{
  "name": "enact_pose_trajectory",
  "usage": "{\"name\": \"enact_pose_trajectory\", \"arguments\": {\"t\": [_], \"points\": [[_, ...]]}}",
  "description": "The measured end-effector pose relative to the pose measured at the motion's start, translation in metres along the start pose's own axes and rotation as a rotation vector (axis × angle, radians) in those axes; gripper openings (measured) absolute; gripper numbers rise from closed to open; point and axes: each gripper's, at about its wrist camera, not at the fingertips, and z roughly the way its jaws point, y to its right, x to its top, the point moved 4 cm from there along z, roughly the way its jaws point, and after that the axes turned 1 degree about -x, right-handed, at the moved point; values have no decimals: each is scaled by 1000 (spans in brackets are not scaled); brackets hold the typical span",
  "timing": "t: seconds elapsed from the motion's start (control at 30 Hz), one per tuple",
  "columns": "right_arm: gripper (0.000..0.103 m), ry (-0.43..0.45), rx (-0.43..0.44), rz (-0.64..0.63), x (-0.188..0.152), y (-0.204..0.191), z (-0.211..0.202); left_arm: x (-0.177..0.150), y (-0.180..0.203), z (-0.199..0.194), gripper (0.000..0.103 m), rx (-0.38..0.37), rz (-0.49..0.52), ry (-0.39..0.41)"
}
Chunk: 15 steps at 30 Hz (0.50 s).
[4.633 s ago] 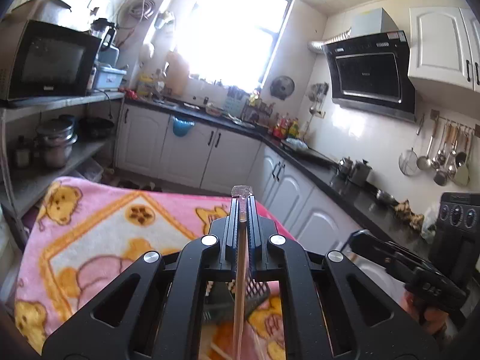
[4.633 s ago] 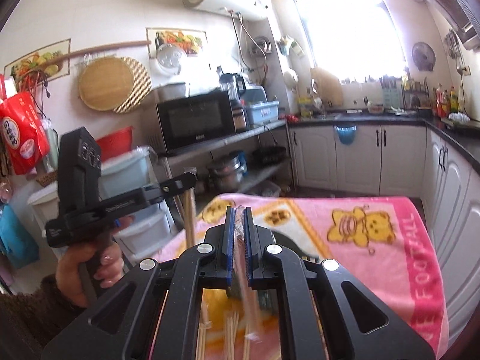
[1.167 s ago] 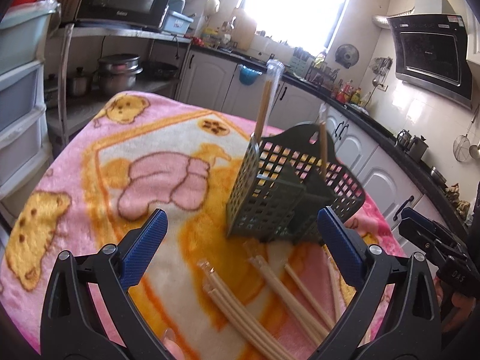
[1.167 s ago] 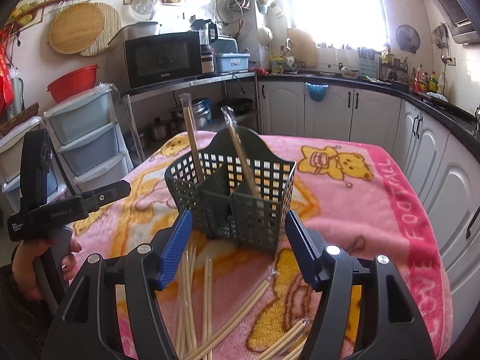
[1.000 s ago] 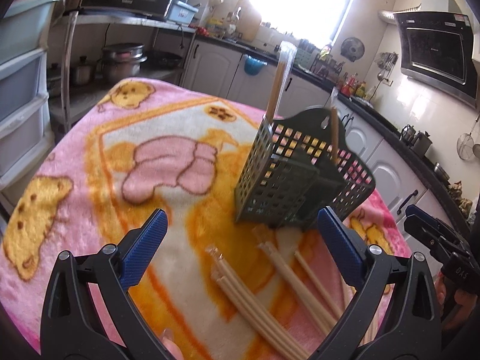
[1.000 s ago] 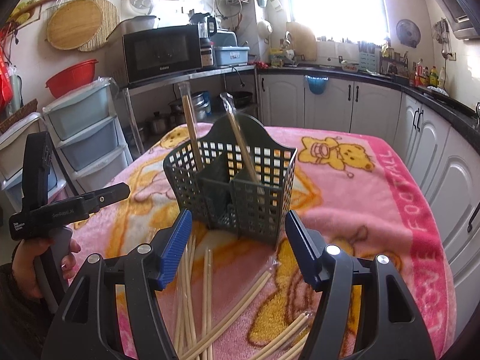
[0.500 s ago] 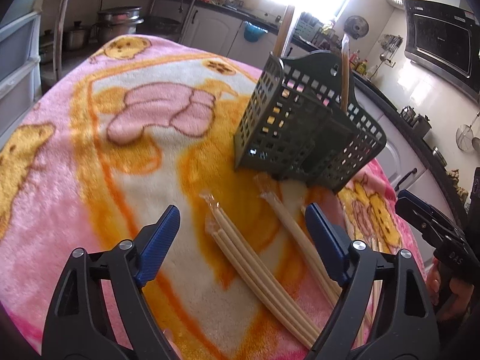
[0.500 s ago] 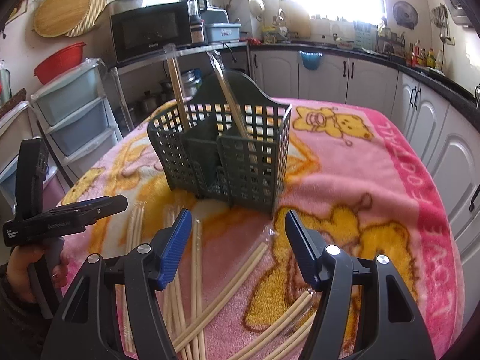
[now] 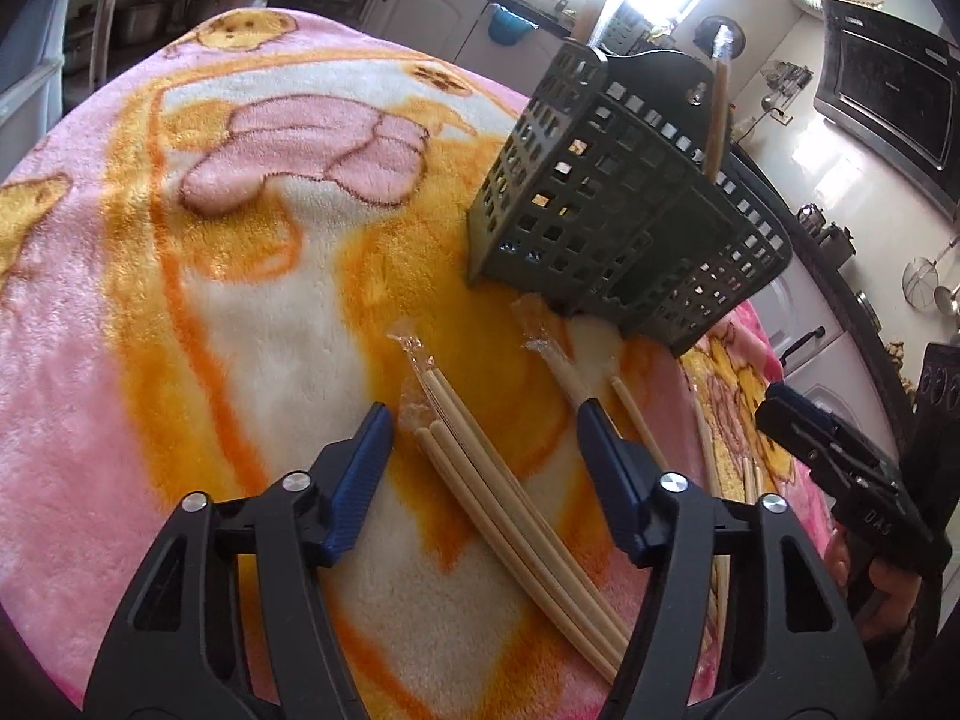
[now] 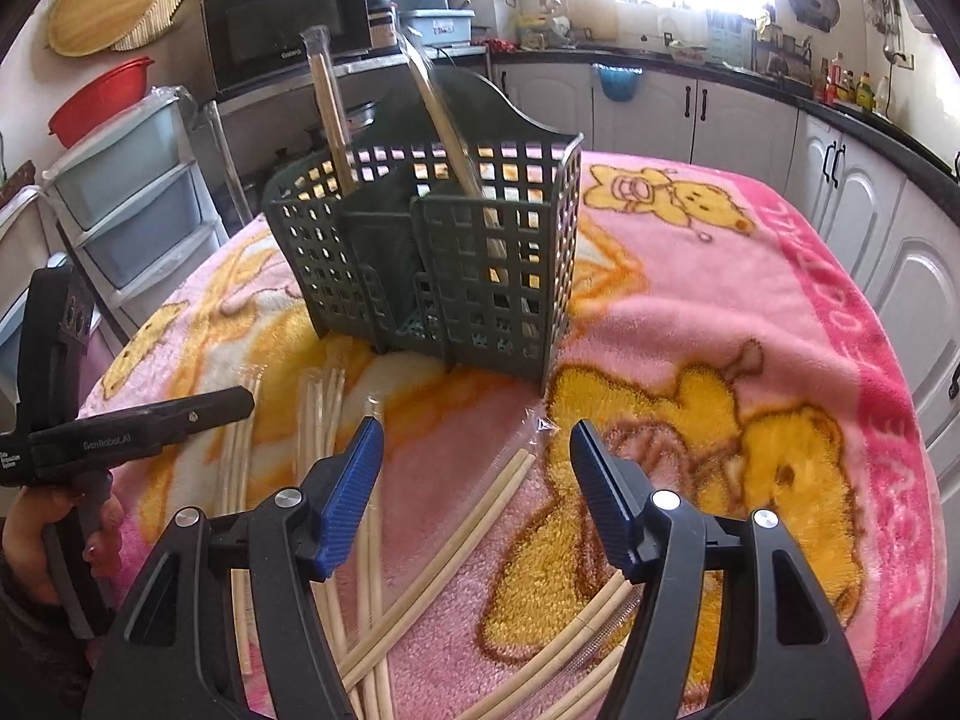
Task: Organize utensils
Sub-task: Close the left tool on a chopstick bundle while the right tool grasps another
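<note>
A dark green slotted utensil basket (image 9: 624, 210) (image 10: 444, 258) stands on the pink and yellow blanket (image 9: 180, 276). Two wrapped chopstick pairs (image 10: 327, 114) stand upright in it. Several wrapped pairs of pale chopsticks (image 9: 510, 492) (image 10: 456, 546) lie loose on the blanket in front of the basket. My left gripper (image 9: 483, 414) is open and low over a bundle of these, its fingers either side of it. My right gripper (image 10: 474, 426) is open and empty above other loose chopsticks. Each gripper shows in the other's view: the right (image 9: 840, 468), the left (image 10: 120, 426).
The blanket covers a table with edges close on all sides. Kitchen cabinets (image 10: 660, 102), a shelf with a microwave (image 10: 282, 36) and plastic drawers (image 10: 132, 198) surround it. A counter with a range hood (image 9: 882, 90) lies to the right.
Both grippers let go of chopsticks into the basket, opened, and came down toward the loose chopsticks on the blanket. The left gripper's jaws have narrowed somewhat around a bundle.
</note>
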Motion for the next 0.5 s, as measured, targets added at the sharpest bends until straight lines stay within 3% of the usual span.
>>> {"name": "enact_pose_trajectory", "arguments": {"t": [0.3, 0.5], "points": [[61, -91, 33, 99, 2, 14, 30, 5, -12, 5, 21, 23, -36, -2], [46, -173, 61, 188, 4, 25, 53, 4, -18, -1, 13, 13, -47, -1]]}}
